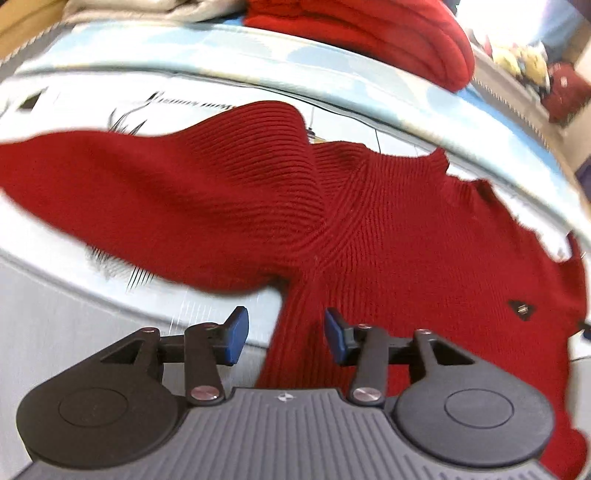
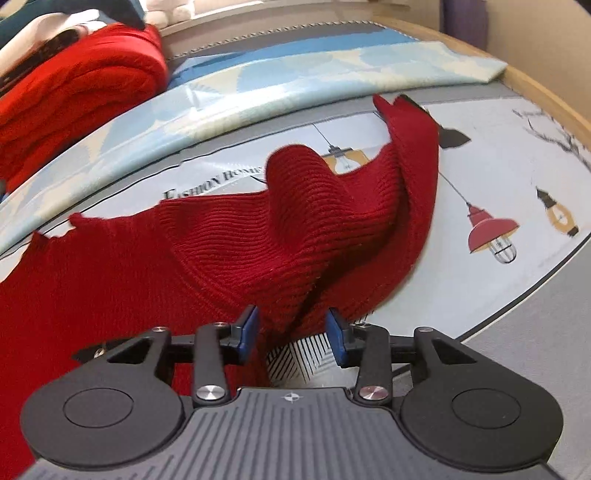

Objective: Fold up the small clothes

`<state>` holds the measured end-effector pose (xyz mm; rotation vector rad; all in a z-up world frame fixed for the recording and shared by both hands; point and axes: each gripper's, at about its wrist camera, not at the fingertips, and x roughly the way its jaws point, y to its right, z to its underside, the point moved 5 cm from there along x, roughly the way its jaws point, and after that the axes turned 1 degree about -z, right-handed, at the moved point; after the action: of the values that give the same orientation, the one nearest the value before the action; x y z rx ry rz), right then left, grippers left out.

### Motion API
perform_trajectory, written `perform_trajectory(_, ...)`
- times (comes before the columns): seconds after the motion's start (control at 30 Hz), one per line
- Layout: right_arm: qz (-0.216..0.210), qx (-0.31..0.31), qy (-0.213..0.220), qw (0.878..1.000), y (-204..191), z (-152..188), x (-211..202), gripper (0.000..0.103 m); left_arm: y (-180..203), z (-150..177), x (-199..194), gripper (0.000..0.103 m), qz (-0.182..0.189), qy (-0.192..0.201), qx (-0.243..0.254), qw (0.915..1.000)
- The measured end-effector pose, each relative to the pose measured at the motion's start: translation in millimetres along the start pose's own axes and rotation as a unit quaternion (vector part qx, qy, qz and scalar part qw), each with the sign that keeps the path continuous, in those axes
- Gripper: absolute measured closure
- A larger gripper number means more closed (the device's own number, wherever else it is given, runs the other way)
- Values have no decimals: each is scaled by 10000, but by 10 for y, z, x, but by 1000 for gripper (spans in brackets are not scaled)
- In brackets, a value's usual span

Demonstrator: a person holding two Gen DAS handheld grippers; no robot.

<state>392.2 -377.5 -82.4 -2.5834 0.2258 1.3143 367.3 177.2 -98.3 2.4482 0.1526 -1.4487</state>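
Note:
A dark red knitted sweater [image 1: 388, 229] lies spread on a printed grey-white cloth, one sleeve [image 1: 147, 192] bunched out to the left. My left gripper [image 1: 286, 336] is open, its blue pads either side of the sweater's lower side edge, just above the cloth. In the right wrist view the same sweater [image 2: 147, 258] shows with its other sleeve [image 2: 369, 221] humped and folded up. My right gripper [image 2: 291, 334] is open, with a fold of the sleeve's lower edge lying between its blue pads.
A pile of bright red knitwear [image 1: 369, 33] [image 2: 74, 85] lies at the back on a pale blue patterned cloth [image 2: 295, 85]. The printed cloth [image 2: 498, 184] shows lamp drawings. A wooden table edge [image 2: 535, 85] runs at the right. Beige fabric [image 1: 147, 7] sits far back.

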Motion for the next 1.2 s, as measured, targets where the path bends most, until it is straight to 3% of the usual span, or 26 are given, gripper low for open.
perform_trajectory(0.17,-315,-141,-38,9994,-33,90,-441,61,-132,139,-440,53,276,-154,-574,9979)
perform_trajectory(0.37,-690,-338,159,9969,-19,355,-1182,61,-229,572,-1032,53,312,-50,-244,9992)
perform_trajectory(0.53,-883,-608,68,9942,106,766,-1634,61,-341,1141,-1173,53,401,-179,-47,9990)
perform_trajectory(0.6,-870,-662,18,9940,198,913,-1743,61,-411,1354,-1103,53,227,-659,-48,9976)
perform_trajectory(0.7,-848,-751,-326,9930,364,1174,-1771,60,-462,1415,-1110,51,621,-801,-262,9945)
perform_trajectory(1.0,-587,-1385,-1716,9736,532,1853,-1465,53,-469,1492,-896,51,397,-1325,-75,9904)
perform_trajectory(1.2,-445,-1670,-1876,9669,517,1973,-1381,46,-370,1574,-798,51,224,-1541,353,9872)
